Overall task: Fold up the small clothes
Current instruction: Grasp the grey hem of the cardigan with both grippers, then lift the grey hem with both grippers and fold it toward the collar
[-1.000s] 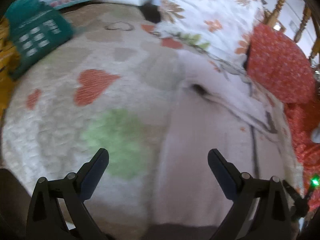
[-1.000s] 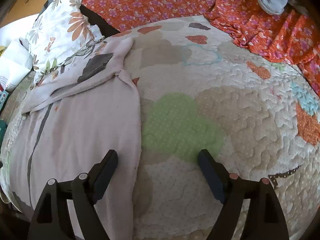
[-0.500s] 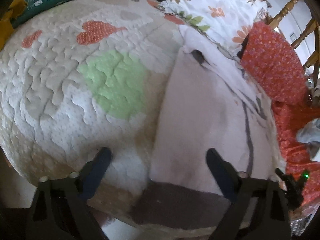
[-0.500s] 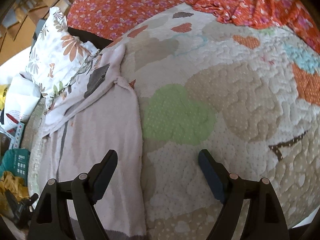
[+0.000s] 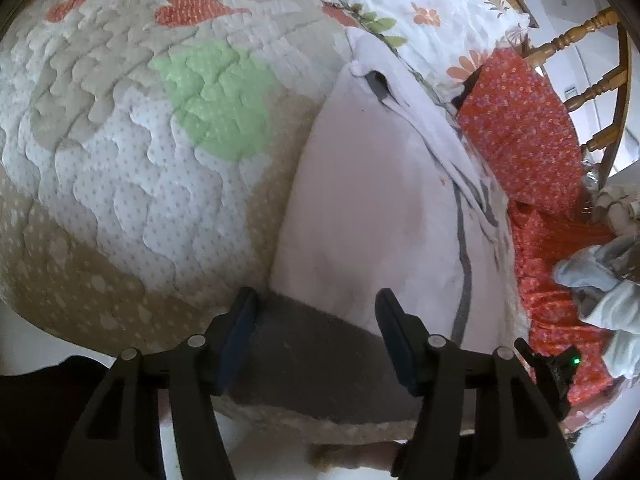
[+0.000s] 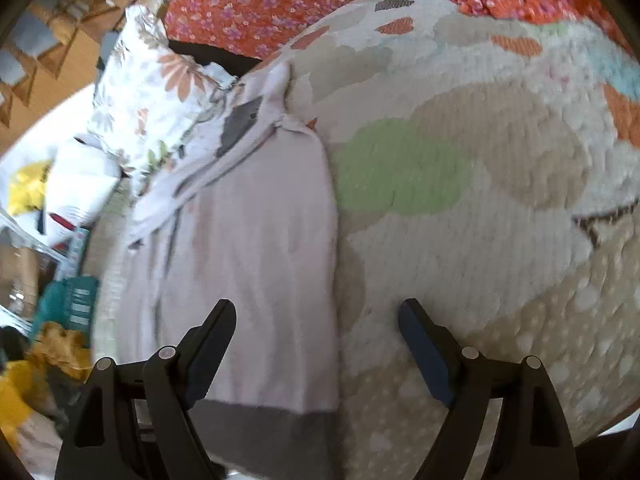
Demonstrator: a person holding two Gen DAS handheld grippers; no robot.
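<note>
Pale garment [image 5: 372, 208] on quilt [image 5: 120, 184], floral pillow [image 5: 420, 4] beside, perhaps touching

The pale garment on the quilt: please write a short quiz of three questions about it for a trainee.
1. True or false: the left gripper is shut on the pale garment.
2. Which colour is the hem band of the garment? A) orange B) dark grey C) green
3. Fill in: the right gripper straddles the garment's edge, with one finger over the garment and the other over the ____.

Key: 1 false, both grippers are open; 2 B; 3 quilt.
</note>
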